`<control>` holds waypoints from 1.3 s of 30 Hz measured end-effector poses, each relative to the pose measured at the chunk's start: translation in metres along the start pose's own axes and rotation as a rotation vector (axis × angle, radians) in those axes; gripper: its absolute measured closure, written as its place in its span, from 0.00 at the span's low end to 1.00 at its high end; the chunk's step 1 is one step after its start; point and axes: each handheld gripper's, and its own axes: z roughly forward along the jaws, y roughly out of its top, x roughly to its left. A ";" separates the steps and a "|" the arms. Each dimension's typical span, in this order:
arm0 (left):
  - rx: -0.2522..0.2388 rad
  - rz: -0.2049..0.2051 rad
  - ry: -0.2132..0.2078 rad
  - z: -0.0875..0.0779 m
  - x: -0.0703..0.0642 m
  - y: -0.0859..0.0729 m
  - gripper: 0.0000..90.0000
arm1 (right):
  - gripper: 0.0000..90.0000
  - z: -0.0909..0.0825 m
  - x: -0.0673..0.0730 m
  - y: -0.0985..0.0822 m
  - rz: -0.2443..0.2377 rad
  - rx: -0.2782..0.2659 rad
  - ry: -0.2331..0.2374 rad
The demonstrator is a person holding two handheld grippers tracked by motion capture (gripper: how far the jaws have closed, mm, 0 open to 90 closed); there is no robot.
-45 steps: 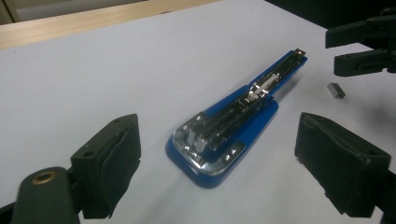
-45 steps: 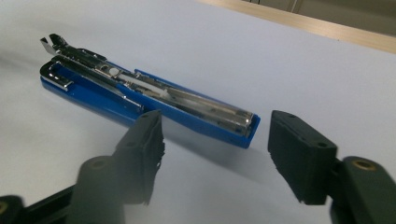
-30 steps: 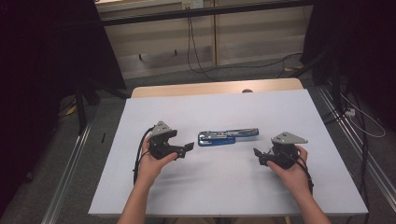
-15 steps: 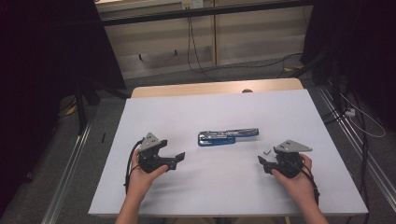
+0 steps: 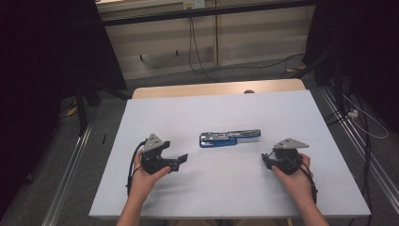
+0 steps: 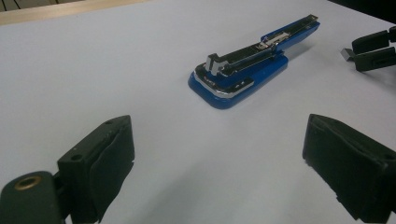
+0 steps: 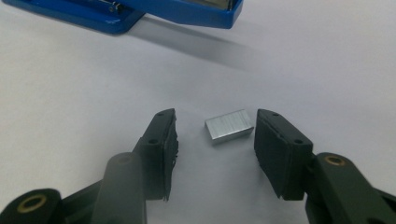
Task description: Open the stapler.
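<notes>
right gripper (image 7: 212, 135): jaws half-closed and, going by the earlier frames, they have just been closing. a small block of staples (image 7: 229, 126) lies on the table between them, a gap showing at the left pad (image 7: 164, 140); at the right pad (image 7: 275, 149) its end sits just beside or barely touching, and i cannot tell which. no grip yet, by my judgement. the strip lies slightly askew across the pads, so a squeeze may turn it. in the high view this gripper (image 5: 269, 160) rests low at about 4 o'clock on the white table (image 5: 221, 113), pointing toward 9 o'clock, where the staples sit.

beyond the jaw tips, at 12 o'clock in the right gripper view, stands the blue stapler (image 7: 140, 11). in the high view it lies near the table's middle (image 5: 229, 137), long axis running 3 to 9 o'clock. its top arm is swung open, the metal magazine channel exposed upward; judged so placed to receive the strip.

left gripper (image 6: 219, 163): jaws wide, nothing between them, pads above bare table. it is aimed at the stapler (image 6: 247, 70), which sits well ahead at 12 to 1 o'clock, apart from it. in the high view it (image 5: 181, 159) is held at about 8 o'clock, likely standing by to steady the stapler base during loading.
</notes>
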 end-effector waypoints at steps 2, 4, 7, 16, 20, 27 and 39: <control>0.006 0.013 0.012 0.000 -0.001 0.000 0.10 | 0.56 0.001 0.000 0.001 0.006 -0.001 -0.003; 0.002 0.009 0.010 0.001 -0.002 0.000 0.10 | 0.57 0.002 0.000 0.002 0.005 0.001 -0.001; 0.006 0.010 0.007 0.002 -0.002 0.000 0.10 | 0.57 0.003 0.002 0.003 0.005 0.001 -0.012; 0.020 0.013 0.008 0.003 -0.002 -0.001 0.10 | 0.58 0.006 0.000 0.005 0.032 0.000 -0.046; 0.023 0.022 0.009 0.003 -0.001 -0.001 0.10 | 0.59 0.005 -0.002 0.004 0.042 -0.002 -0.061; 0.019 0.015 0.005 0.003 -0.002 0.000 0.10 | 0.63 0.001 -0.007 0.001 0.060 0.002 -0.057; 0.015 0.023 0.008 0.003 -0.002 0.000 0.10 | 0.66 0.001 -0.007 0.002 0.073 0.002 -0.045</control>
